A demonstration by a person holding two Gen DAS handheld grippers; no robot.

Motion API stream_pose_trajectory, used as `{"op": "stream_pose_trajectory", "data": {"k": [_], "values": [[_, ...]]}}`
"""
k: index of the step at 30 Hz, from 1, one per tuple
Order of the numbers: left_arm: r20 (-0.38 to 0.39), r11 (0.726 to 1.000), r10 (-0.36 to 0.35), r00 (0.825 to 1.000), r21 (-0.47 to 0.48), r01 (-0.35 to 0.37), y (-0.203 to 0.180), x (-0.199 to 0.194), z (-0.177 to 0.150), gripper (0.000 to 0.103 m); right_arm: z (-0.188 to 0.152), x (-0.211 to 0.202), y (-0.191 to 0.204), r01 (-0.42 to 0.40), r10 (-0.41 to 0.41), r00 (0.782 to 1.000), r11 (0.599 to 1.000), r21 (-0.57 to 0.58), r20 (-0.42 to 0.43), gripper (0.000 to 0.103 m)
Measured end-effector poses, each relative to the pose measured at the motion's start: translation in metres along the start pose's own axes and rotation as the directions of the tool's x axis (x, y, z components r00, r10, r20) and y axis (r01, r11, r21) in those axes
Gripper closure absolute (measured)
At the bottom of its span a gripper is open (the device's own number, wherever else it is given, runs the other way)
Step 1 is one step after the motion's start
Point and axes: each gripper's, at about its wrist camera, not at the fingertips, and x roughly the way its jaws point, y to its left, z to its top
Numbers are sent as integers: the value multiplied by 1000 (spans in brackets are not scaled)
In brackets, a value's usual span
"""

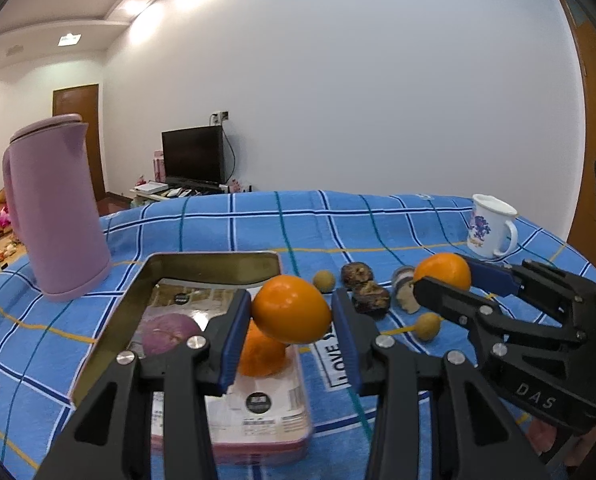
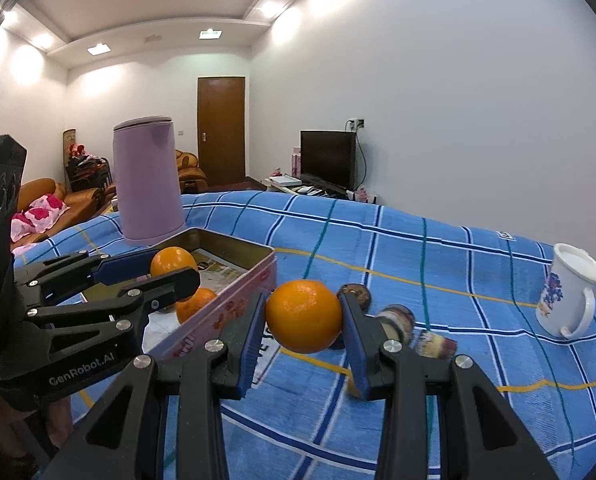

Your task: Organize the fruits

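- Your left tool grips a round orange fruit over the open pink metal tin.
- Your right tool clamps another orange beside that tin.

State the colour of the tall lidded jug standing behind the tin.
Pale purple, lilac, all over. The jug shows best in the left wrist view.

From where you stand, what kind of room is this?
Most likely a home living room. A television stands on a low stand by the far wall, an orange sofa with a pink floral cushion sits off to the side, and the work surface is covered with a blue checked cloth.
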Motion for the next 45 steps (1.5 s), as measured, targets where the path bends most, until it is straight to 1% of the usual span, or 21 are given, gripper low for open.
{"op": "stream_pose_trajectory", "data": {"k": [7, 19, 32, 41, 45], "values": [[-2, 1000, 9, 1000, -18, -9, 15, -3, -2, 60, 3, 8, 14, -23, 23, 1000, 1000, -16, -7, 63], [-19, 997, 53, 998, -58, -54, 44, -7, -3, 60, 12, 21, 43, -75, 74, 997, 996, -51, -26, 63], [-37, 990, 104, 994, -96, -107, 73, -9, -6, 60, 19, 44, 74, -123, 120, 992, 989, -82, -45, 63], [-65, 987, 112, 992, -112, -119, 86, -6, -7, 60, 20, 55, 84, -148, 143, 988, 986, -81, -62, 63], [-84, 987, 97, 992, -121, -107, 89, -3, -7, 60, 18, 59, 88, -155, 149, 986, 984, -88, -75, 63]]}}
